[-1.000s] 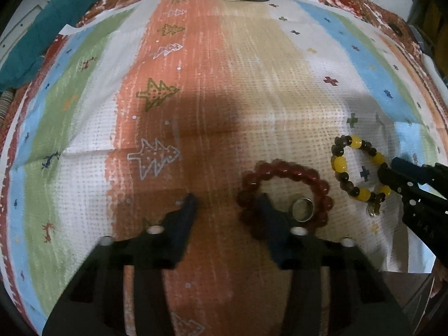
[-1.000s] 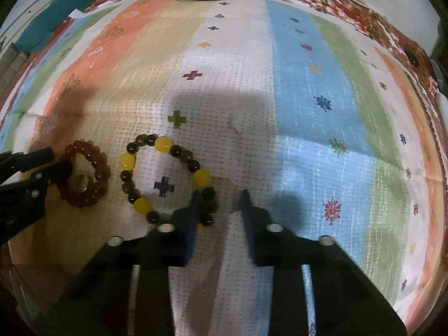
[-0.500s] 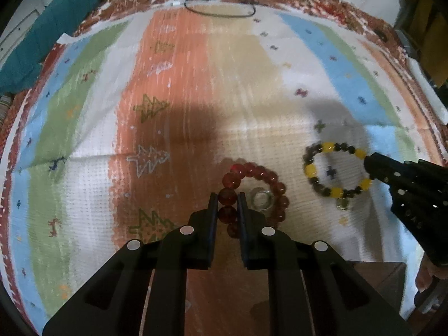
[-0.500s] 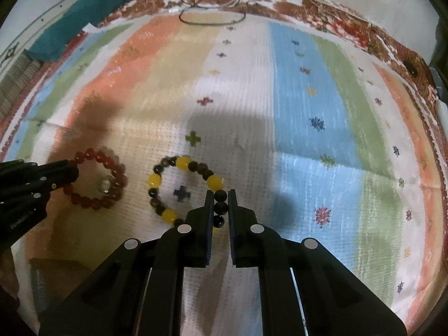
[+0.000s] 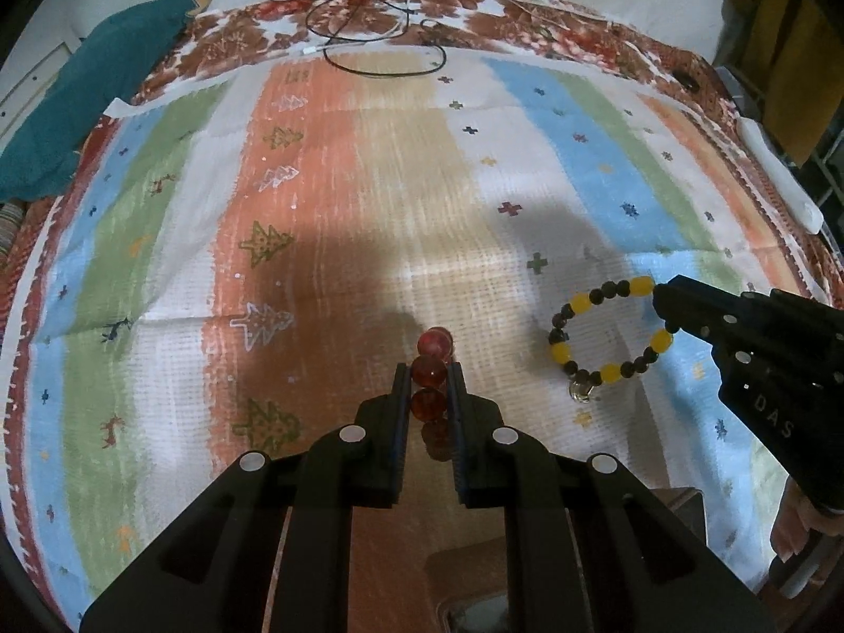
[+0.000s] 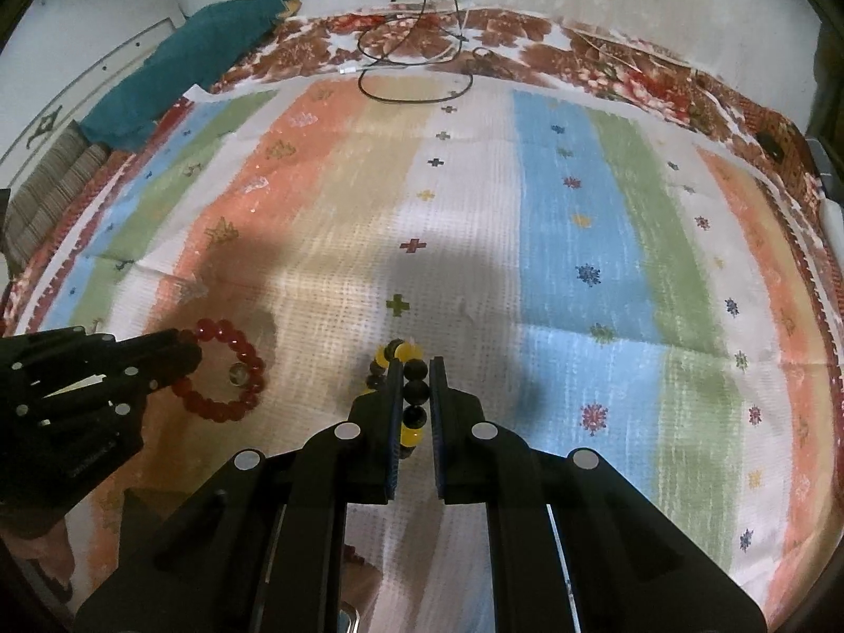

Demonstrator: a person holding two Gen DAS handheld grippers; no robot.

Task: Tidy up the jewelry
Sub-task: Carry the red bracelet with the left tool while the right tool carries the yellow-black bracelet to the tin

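Observation:
My left gripper [image 5: 428,373] is shut on the red bead bracelet [image 5: 431,369], held edge-on above the striped cloth [image 5: 316,200]; from the right wrist view the bracelet [image 6: 227,369] hangs as a ring from that gripper [image 6: 182,351], with a small silver ring [image 6: 238,372] showing through it. My right gripper [image 6: 412,369] is shut on the yellow-and-black bead bracelet [image 6: 411,395]. In the left wrist view that bracelet [image 5: 606,332] hangs from the right gripper [image 5: 662,295], a small charm [image 5: 580,393] at its bottom.
A teal cloth [image 5: 89,84] lies at the back left edge. A black cable [image 5: 369,42] loops at the far edge. A white bar-shaped object [image 5: 780,179] lies at the right edge. A brown box [image 5: 475,580] sits below the left gripper.
Both grippers closed on their bracelets and lifted them off the cloth. The red bracelet now stands edge-on between my left fingers; the yellow-black one likewise in my right.

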